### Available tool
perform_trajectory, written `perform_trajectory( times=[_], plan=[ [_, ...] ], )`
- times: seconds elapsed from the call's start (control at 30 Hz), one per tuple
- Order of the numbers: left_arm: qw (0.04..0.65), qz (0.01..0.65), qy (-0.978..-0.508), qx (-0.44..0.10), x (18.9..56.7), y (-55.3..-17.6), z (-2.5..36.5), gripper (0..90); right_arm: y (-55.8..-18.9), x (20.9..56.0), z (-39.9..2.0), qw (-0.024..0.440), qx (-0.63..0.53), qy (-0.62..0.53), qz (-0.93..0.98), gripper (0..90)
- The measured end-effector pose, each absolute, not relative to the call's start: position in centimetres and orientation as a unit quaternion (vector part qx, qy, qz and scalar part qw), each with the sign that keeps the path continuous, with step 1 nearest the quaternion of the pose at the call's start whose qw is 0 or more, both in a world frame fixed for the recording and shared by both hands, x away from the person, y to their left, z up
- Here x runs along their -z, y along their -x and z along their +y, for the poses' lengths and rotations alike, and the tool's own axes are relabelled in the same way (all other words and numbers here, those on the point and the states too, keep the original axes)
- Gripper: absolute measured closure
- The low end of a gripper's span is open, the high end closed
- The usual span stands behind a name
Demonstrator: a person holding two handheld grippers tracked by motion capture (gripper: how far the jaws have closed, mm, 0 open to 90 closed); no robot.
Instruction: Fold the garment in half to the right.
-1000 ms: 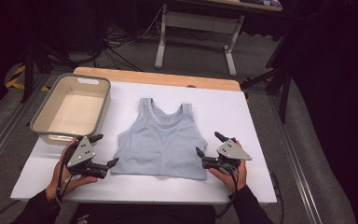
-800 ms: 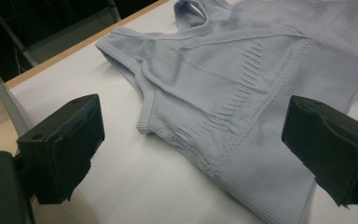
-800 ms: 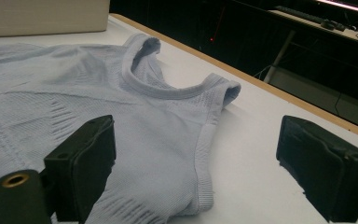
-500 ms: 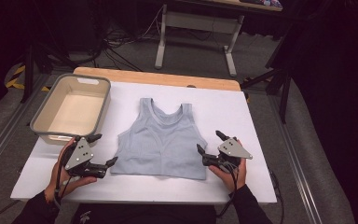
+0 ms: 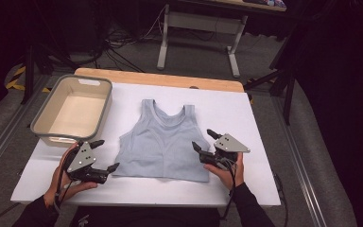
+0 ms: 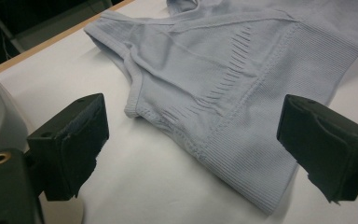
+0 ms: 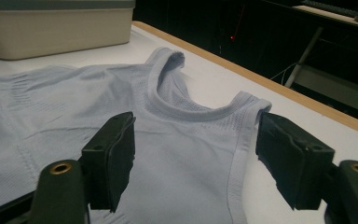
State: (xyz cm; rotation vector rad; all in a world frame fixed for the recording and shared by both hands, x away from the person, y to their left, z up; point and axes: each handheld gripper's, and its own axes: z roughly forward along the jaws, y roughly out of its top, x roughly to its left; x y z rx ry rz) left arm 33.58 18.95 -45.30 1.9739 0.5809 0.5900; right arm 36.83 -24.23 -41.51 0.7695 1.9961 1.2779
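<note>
A pale blue-grey sleeveless top point(image 5: 163, 142) lies flat on the white table, neck toward the far side. My left gripper point(image 5: 108, 154) rests open by the top's lower left corner. In the left gripper view that hem corner point(image 6: 242, 140) lies between the wide jaws point(image 6: 191, 140), untouched. My right gripper point(image 5: 202, 139) sits at the top's right edge. Its jaws have just been closing. In the right gripper view they point(image 7: 196, 158) stand apart over the fabric point(image 7: 182, 140) near the armhole, and the pads do not press on it.
A beige bin with a grey rim point(image 5: 38, 124) stands at the table's left, just beyond my left hand, and also appears in the right gripper view point(image 7: 56, 23). A wooden strip point(image 5: 160, 78) edges the far side. Table legs and cables lie on the floor beyond.
The right gripper's jaws have narrowed a little and it has edged slightly toward the top's right side. The left hand and the top have stayed put.
</note>
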Motion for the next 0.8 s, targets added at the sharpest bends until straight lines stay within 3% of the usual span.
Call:
perform_trajectory(
  times=[0.17, 0.8],
  plan=[
    [0.475, 0.235, -0.815, -0.235, 45.3, -33.5, 18.6, 9.0, -36.9, 41.3, -24.0, 0.323, -0.485, -0.285, 0.762, 25.1],
    [0.446, 0.229, -0.848, -0.171, 46.2, -34.0, 17.2, 7.2, -39.0, 39.9, -21.1, 0.293, -0.483, -0.268, 0.78, 29.0]
  ],
)
